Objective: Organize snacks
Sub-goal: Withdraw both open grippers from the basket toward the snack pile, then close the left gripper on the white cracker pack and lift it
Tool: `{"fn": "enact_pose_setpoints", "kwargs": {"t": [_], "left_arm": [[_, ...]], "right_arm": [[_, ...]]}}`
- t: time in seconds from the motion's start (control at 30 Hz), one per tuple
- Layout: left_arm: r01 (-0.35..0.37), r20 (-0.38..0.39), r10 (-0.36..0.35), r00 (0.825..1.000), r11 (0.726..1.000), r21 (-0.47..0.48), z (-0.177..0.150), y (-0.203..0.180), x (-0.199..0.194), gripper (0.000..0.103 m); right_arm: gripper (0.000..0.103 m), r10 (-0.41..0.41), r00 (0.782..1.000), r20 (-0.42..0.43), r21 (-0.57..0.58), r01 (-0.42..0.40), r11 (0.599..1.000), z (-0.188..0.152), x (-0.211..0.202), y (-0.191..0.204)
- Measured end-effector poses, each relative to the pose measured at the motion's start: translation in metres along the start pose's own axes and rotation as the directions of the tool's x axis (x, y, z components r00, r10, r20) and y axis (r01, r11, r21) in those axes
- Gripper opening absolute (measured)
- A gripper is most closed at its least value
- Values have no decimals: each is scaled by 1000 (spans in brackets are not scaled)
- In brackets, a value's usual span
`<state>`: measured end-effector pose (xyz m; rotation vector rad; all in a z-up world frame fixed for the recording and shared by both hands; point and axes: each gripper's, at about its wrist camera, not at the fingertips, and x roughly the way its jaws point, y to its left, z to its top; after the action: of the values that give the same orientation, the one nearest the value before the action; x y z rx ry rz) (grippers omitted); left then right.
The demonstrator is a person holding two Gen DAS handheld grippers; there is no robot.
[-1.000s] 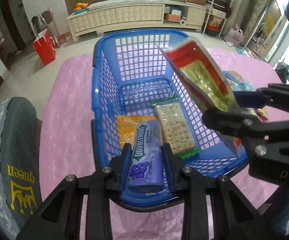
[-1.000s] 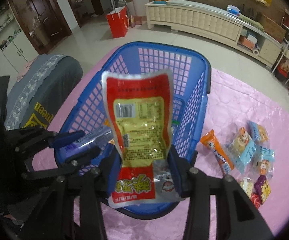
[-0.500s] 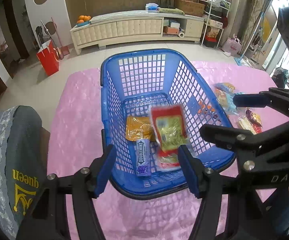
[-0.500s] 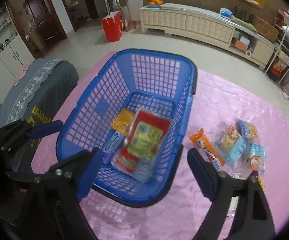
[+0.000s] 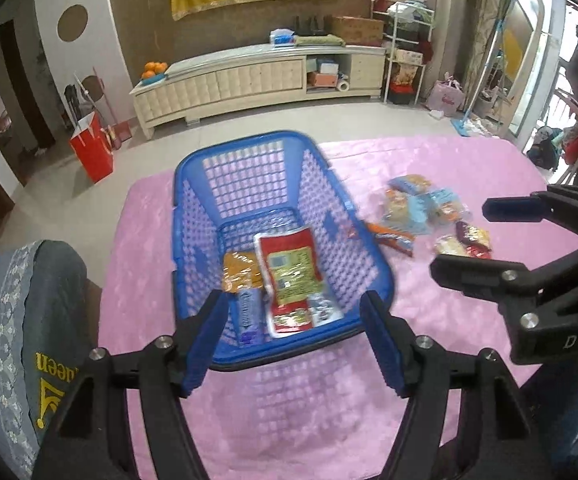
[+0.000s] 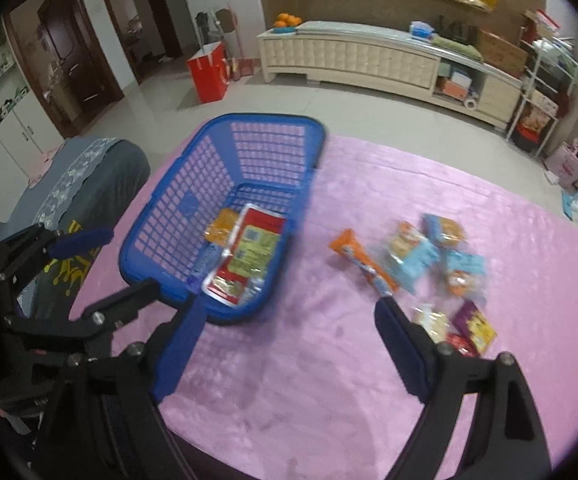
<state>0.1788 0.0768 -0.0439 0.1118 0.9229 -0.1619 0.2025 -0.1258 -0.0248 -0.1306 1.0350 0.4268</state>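
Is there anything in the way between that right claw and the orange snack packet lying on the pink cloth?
Nothing visible blocks it. The open right gripper faces bare pink tablecloth, and the long orange snack packet lies unobstructed beside the blue plastic basket.

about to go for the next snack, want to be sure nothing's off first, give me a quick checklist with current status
1. Left gripper open and holding nothing: ok.
2. Right gripper open and holding nothing: ok.
3. Red and yellow pouch lying inside the blue basket, beside the purple gum pack and orange packet: ok.
4. Snacks left on the pink tablecloth, including the orange wrapper and purple packet: ok, in plain sight.
5. Which packets overlap in that pile: cannot tell, the view is blurred.
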Motion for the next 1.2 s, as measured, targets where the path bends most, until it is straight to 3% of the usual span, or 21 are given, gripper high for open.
{"fn": "enact_pose_setpoints", "kwargs": {"t": [0.53,0.9,1.2], "left_arm": [[67,20,-69,997,994,89,33,-107,7,73],[126,-90,-120,989,990,68,35,-156,65,76],[124,-202,-106,974,989,79,29,-205,127,76]], "right_arm": [[89,-62,998,20,126,59,990,-46,-39,-103],[89,-95,995,-42,164,101,981,-82,-10,-163],[89,-160,983,-93,201,175,964,-107,26,-206]]}}
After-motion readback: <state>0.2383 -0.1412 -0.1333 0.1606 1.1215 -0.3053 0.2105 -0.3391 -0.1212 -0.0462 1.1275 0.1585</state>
